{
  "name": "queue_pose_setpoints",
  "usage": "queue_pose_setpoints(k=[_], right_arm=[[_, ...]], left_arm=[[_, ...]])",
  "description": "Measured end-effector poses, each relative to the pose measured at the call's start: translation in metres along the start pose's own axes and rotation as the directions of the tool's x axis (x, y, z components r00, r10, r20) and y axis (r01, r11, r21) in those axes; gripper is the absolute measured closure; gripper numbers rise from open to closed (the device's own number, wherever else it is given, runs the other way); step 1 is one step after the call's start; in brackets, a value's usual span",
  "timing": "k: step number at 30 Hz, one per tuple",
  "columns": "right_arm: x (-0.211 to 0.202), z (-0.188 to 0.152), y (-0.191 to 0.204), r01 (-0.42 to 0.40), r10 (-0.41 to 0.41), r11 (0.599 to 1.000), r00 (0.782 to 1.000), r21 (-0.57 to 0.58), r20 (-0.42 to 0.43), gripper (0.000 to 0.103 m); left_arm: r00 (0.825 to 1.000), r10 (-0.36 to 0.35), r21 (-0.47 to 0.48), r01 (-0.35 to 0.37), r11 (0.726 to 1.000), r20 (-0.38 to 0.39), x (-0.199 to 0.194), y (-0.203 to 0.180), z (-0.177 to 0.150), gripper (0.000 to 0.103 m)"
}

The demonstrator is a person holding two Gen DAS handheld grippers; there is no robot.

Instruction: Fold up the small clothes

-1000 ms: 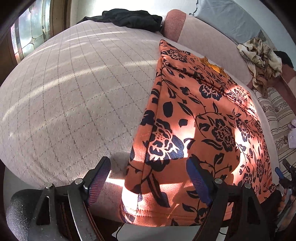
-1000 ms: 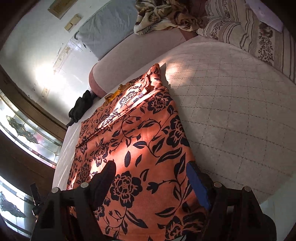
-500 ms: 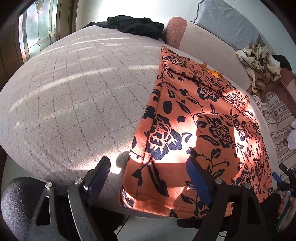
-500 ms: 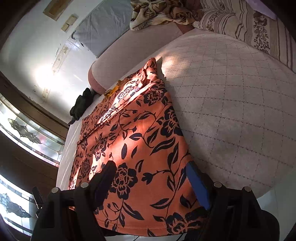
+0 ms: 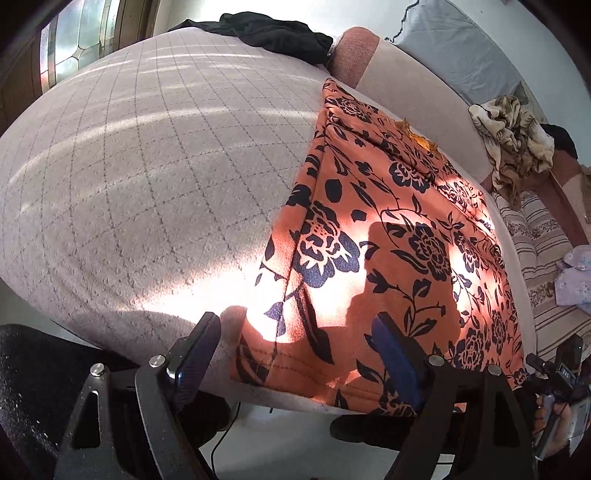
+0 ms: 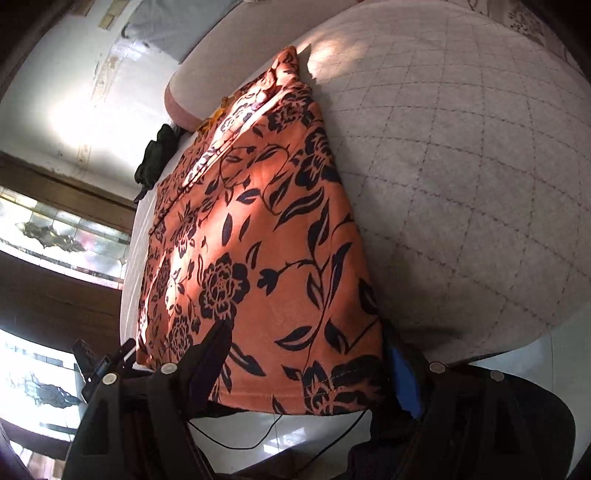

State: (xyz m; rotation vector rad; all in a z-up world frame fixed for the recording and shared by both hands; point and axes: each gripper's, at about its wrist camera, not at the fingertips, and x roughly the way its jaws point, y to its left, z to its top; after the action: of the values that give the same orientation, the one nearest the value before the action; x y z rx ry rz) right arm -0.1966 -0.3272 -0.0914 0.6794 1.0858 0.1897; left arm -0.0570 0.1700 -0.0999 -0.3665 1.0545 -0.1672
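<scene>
A: What lies on the bed?

B: An orange garment with a dark floral print, spread flat on the quilted mattress cover; in the left wrist view it fills the centre and right of the frame, its stitched hem at the lower centre, hanging slightly over the bed's near edge; in the right wrist view the same garment runs from upper centre to lower centre, sunlit in patches.

A: And the left hand-held gripper?

B: Jaws spread wide, nothing grasped; it sits at the bottom of the frame, the left finger over bare mattress just left of the hem's corner, the right finger over the cloth; whether either pad touches the cloth cannot be told.

A: The right hand-held gripper?

B: Likewise wide open and empty; its fingers straddle the hem's other corner at lower centre, the blue-padded finger just beside the garment's right edge.

A: Other things?

B: A black garment at the upper centre of the left view; a crumpled patterned cloth at upper right; a striped pillow at right; a leaded window at upper left.
</scene>
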Motion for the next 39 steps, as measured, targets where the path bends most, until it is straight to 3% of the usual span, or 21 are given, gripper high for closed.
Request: queue_pose_setpoints(k=[2, 4, 6, 8, 10, 11, 14, 17, 18, 19, 20, 23, 24, 25, 26, 27, 30, 32, 34, 37, 39], right_arm=[[0.005, -0.003, 0.007, -0.003, 0.002, 1.000, 0.999, -0.030, -0.036, 0.021], [0.011, -0.004, 0.010, -0.001, -0.001, 0.999, 0.998, -0.036, -0.059, 0.023], [0.014, -0.003, 0.010, 0.009, -0.011, 1.000, 0.998, -0.028, -0.063, 0.030], [0.016, -0.002, 0.010, 0.021, -0.022, 1.000, 0.997, -0.017, -0.077, 0.047], [0.019, -0.002, 0.008, 0.040, -0.041, 0.999, 0.994, -0.009, -0.102, 0.082], [0.019, -0.002, 0.008, 0.053, -0.054, 0.999, 0.993, -0.012, -0.106, 0.086], [0.009, 0.000, 0.013, 0.036, -0.038, 0.999, 0.996, -0.016, -0.076, 0.088], [-0.004, 0.006, 0.015, 0.037, -0.037, 0.999, 0.999, -0.002, -0.015, 0.084], [-0.002, 0.008, 0.012, 0.047, -0.047, 0.999, 0.999, 0.008, -0.021, 0.070], [0.003, 0.009, 0.008, 0.042, -0.041, 0.999, 0.998, 0.026, -0.042, 0.033], [0.007, 0.008, 0.004, 0.041, -0.039, 0.998, 0.998, 0.051, -0.049, 0.020], [0.006, 0.008, 0.007, 0.022, -0.022, 0.998, 1.000, 0.057, -0.008, 0.020], [0.005, 0.009, 0.006, 0.000, 0.000, 0.997, 1.000, 0.074, 0.003, 0.025], [0.007, 0.009, 0.005, -0.009, 0.009, 0.996, 1.000, 0.085, -0.001, 0.061], [0.011, 0.010, 0.004, -0.006, 0.007, 0.996, 1.000, 0.092, -0.020, 0.088], [0.011, 0.011, 0.003, -0.001, 0.003, 0.995, 1.000, 0.101, -0.018, 0.098], [-0.008, 0.011, 0.014, -0.063, 0.057, 0.993, 0.997, 0.104, 0.055, 0.098], [-0.029, 0.014, 0.021, -0.109, 0.094, 0.988, 0.987, 0.110, 0.131, 0.098], [-0.032, 0.017, 0.018, -0.115, 0.095, 0.986, 0.983, 0.125, 0.154, 0.098], [-0.003, 0.017, -0.005, -0.069, 0.054, 0.977, 0.996, 0.204, 0.075, 0.097], [0.003, 0.015, -0.011, -0.055, 0.041, 0.973, 0.997, 0.223, 0.065, 0.097]], left_arm=[[1.000, 0.006, 0.001, -0.006, 1.000, -0.027, 0.005, 0.000, -0.001, 0.019], [0.998, 0.051, 0.012, -0.050, 0.999, -0.031, 0.008, -0.002, 0.000, 0.033], [0.994, 0.105, 0.035, -0.103, 0.994, -0.037, 0.010, -0.004, 0.001, 0.071], [0.996, 0.071, 0.029, -0.070, 0.997, -0.051, 0.009, -0.001, 0.004, 0.091], [0.997, 0.059, 0.021, -0.058, 0.998, -0.044, 0.003, -0.003, 0.006, 0.092], [0.998, 0.058, 0.029, -0.057, 0.998, -0.026, -0.002, -0.006, 0.008, 0.093], [0.999, 0.023, 0.046, -0.025, 0.999, 0.050, -0.028, -0.017, 0.013, 0.093], [0.999, 0.014, 0.050, -0.016, 0.999, 0.050, -0.024, -0.018, 0.017, 0.088], [0.999, 0.032, 0.038, -0.033, 0.999, 0.036, -0.016, -0.015, 0.016, 0.083], [0.998, 0.055, 0.024, -0.055, 0.998, 0.010, -0.007, -0.012, 0.014, 0.078], [0.997, 0.072, 0.007, -0.072, 0.997, -0.028, 0.003, -0.008, 0.011, 0.065], [0.998, 0.058, 0.014, -0.057, 0.998, -0.026, 0.009, -0.009, 0.004, 0.045], [0.998, 0.065, 0.027, -0.064, 0.998, -0.028, 0.008, -0.013, 0.004, 0.045], [0.997, 0.076, 0.046, -0.075, 0.996, -0.028, 0.009, -0.016, 0.004, 0.052], [0.995, 0.095, 0.084, -0.092, 0.992, -0.037, 0.010, -0.020, 0.004, 0.099], [0.996, 0.081, 0.093, -0.076, 0.993, -0.050, 0.009, -0.021, 0.005, 0.097], [0.999, -0.009, 0.040, 0.008, 0.999, 0.038, -0.027, -0.021, 0.015, 0.097], [0.996, -0.025, 0.050, 0.021, 0.999, 0.089, -0.043, -0.024, 0.022, 0.097], [0.998, -0.015, 0.036, 0.013, 0.999, 0.059, -0.030, -0.018, 0.026, 0.096], [0.995, 0.043, -0.022, -0.046, 0.999, -0.095, 0.017, 0.000, 0.015, 0.097], [0.998, 0.017, -0.034, -0.019, 0.999, -0.060, 0.007, 0.000, 0.012, 0.096]])
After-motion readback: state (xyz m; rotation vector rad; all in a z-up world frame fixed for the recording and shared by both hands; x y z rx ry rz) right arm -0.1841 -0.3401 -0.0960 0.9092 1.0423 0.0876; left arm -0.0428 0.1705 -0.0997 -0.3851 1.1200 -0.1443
